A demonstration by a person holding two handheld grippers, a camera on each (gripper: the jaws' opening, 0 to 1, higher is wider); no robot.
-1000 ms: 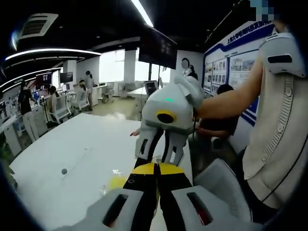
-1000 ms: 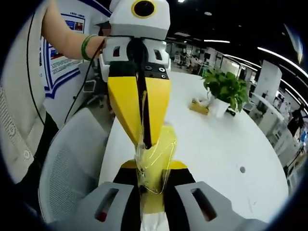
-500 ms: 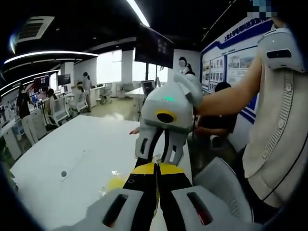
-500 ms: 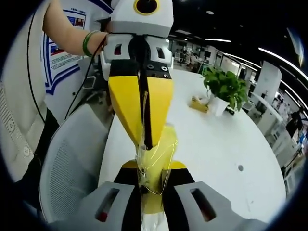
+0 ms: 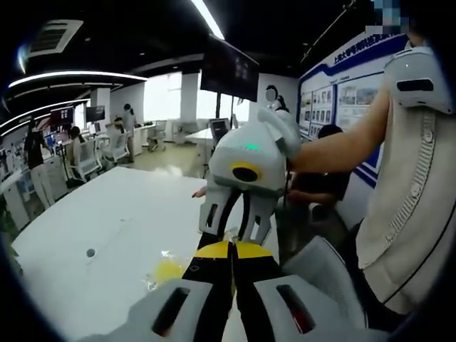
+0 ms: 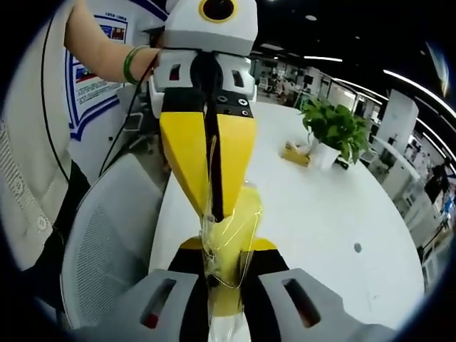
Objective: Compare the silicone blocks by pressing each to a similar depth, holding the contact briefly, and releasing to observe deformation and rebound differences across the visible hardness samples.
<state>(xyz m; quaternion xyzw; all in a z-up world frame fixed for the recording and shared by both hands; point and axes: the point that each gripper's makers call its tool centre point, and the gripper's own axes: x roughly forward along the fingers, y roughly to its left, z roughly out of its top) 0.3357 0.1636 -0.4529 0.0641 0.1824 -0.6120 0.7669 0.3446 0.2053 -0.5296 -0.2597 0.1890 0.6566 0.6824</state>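
Both grippers meet tip to tip above the near edge of the white table (image 6: 320, 206), and between them hangs a yellow block in a clear wrapper (image 6: 229, 235). In the right gripper view, the right gripper (image 6: 226, 260) has its jaws closed on the lower part of the wrapped block, while the left gripper (image 6: 214, 203) comes down from above with its yellow jaws drawn together to a thin slit, pinching the top of the wrapper. Holding the sample from two ends like this lifts it off the table, which looks more like steadying or unwrapping it than pressing it against a firm surface; that is a judgement only. In the left gripper view the left gripper (image 5: 231, 249) shows its jaws shut, with the right gripper (image 5: 235, 229) just beyond and a bit of the yellow block and crinkled film at the lower left. A potted plant (image 6: 333, 135) and a small yellow box (image 6: 293, 157) stand well apart near the far edge. A mesh-backed chair (image 6: 107, 242) sits beside the table, next to the person.
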